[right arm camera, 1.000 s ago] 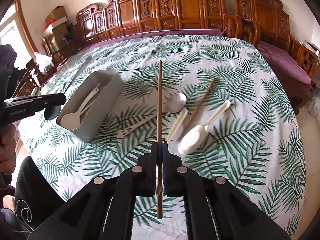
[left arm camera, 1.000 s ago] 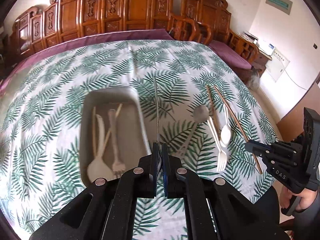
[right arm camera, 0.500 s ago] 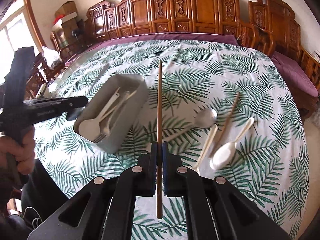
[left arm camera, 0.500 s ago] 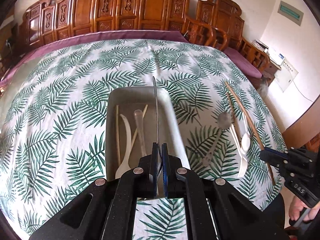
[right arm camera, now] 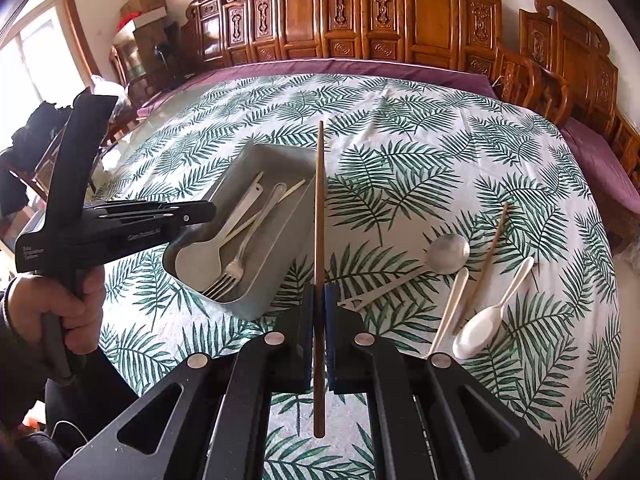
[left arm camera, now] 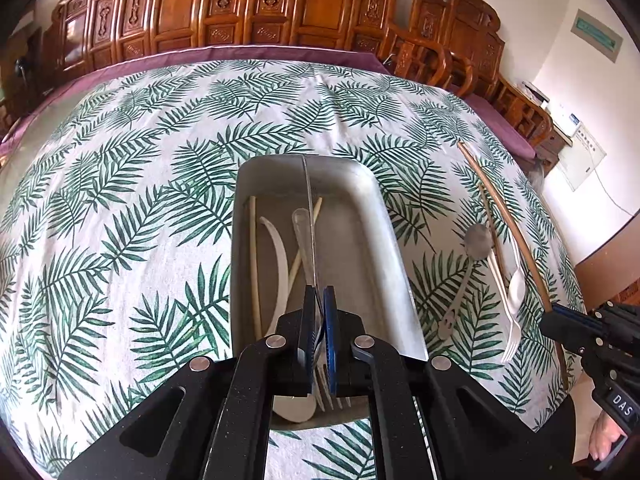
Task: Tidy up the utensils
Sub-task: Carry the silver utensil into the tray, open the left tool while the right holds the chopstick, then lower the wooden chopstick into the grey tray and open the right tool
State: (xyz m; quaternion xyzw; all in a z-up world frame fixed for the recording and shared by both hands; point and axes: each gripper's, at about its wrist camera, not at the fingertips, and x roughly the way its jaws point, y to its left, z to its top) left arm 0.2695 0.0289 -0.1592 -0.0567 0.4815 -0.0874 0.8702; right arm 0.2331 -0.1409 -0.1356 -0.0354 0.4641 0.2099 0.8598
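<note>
My left gripper (left arm camera: pixel 319 304) is shut on a thin silver utensil (left arm camera: pixel 310 220), seen edge-on, which hangs over the grey tray (left arm camera: pixel 384 232). In the tray lie a white spoon (right arm camera: pixel 200 260), a metal fork (right arm camera: pixel 236 268) and cream chopsticks (left arm camera: pixel 253 260). A long brown chopstick (right arm camera: pixel 319 200) is clamped in my shut right gripper (right arm camera: pixel 319 300), above the cloth just right of the tray (right arm camera: pixel 280 276). Loose to the right lie a metal spoon (right arm camera: pixel 448 252), a second brown chopstick (right arm camera: pixel 486 264), a white spoon (right arm camera: pixel 484 328) and a white fork handle (right arm camera: pixel 452 312).
A palm-leaf tablecloth (left arm camera: pixel 140 200) covers the table, with a purple cloth showing at its far edge. Carved wooden chairs (right arm camera: pixel 420 20) line the far side and the right. A person's hand (right arm camera: pixel 76 300) grips the left tool at the near left edge.
My left gripper has shifted left and down, from beside the tray to over it, still holding the silver utensil. The right gripper has carried the brown chopstick leftward toward the tray.
</note>
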